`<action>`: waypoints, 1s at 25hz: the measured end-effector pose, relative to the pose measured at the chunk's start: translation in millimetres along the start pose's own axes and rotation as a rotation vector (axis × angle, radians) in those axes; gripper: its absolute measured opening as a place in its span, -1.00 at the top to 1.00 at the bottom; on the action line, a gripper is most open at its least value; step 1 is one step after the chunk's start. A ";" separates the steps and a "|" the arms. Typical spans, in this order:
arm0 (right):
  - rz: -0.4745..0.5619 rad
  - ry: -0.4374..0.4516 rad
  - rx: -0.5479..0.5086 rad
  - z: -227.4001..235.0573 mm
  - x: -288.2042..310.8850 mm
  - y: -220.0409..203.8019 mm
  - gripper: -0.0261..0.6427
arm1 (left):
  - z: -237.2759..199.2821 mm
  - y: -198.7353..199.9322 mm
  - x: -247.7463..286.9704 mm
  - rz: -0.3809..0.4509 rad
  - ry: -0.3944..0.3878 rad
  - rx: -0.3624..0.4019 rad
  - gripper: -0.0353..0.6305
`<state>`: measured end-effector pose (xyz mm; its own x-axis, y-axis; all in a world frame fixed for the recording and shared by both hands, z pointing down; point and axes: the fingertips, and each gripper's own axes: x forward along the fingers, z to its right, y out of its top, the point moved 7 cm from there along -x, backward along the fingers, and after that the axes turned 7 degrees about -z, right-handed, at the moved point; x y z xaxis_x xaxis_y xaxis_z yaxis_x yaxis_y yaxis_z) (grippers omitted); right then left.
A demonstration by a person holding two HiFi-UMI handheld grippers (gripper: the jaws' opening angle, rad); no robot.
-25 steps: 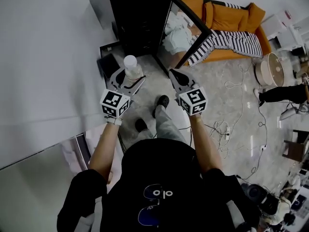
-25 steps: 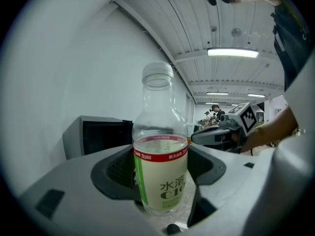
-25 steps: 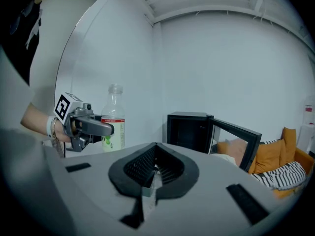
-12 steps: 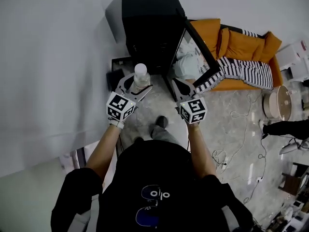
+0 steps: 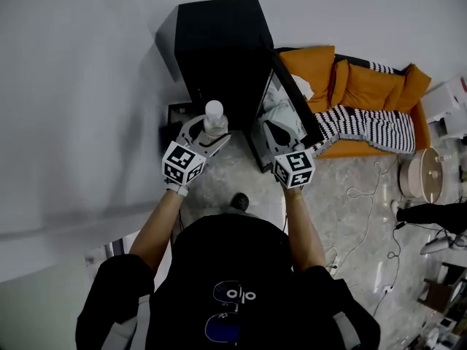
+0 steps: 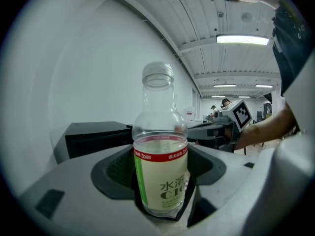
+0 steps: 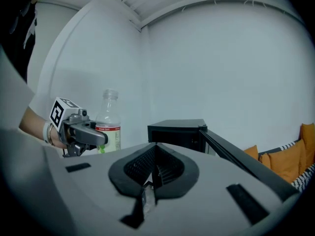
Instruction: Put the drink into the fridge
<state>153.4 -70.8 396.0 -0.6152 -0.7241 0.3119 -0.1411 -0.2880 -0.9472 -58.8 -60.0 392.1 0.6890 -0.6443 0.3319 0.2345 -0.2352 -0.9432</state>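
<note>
- Where the head view looks steeply down, we find the clear plastic drink bottle [image 5: 214,114], pale-filled and white-capped, upright in the left gripper [image 5: 206,128], just in front of the black box-shaped fridge [image 5: 219,42]. The fridge's dark-framed door [image 5: 282,111] stands open, and the shelves inside are hidden from us.
- In the left gripper view, the jaws stand wide and clamp the bottle's labelled lower body. We judge it fairly full, so weighty, smooth-walled and slightly squashy; this low hold suits it. Its base is hidden.
- In the right gripper view, the right gripper [image 7: 148,188] has its jaws pressed together on nothing, in front of the fridge. The fridge's interior is too dark to read.
</note>
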 end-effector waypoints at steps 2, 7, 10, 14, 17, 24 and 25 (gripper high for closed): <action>0.008 0.002 0.003 12.1 3.0 4.0 0.92 | -2.5 4.0 11.8 -0.002 0.002 0.000 -0.06; 0.022 0.021 0.007 34.4 4.1 5.6 0.92 | -1.0 13.8 35.4 -0.008 0.004 0.008 -0.06; 0.023 0.030 0.009 44.8 5.7 3.2 0.91 | 0.2 19.1 46.1 -0.004 -0.005 0.008 -0.06; 0.026 0.032 0.011 51.8 9.0 3.4 0.92 | -1.7 22.7 52.9 -0.005 -0.011 0.016 -0.06; 0.033 0.020 0.010 54.4 9.9 5.9 0.92 | -4.6 23.6 55.6 -0.008 -0.017 0.019 -0.06; 0.022 -0.032 0.008 54.3 10.3 7.4 0.92 | -22.0 22.2 58.9 -0.001 -0.051 0.027 -0.06; 0.020 -0.044 0.009 53.6 10.9 7.5 0.91 | -26.2 22.0 58.2 0.002 -0.059 0.028 -0.06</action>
<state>187.3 -114.4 396.3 -0.5831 -0.7567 0.2957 -0.1217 -0.2785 -0.9527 -31.4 -121.7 391.0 0.7283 -0.6007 0.3299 0.2517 -0.2132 -0.9440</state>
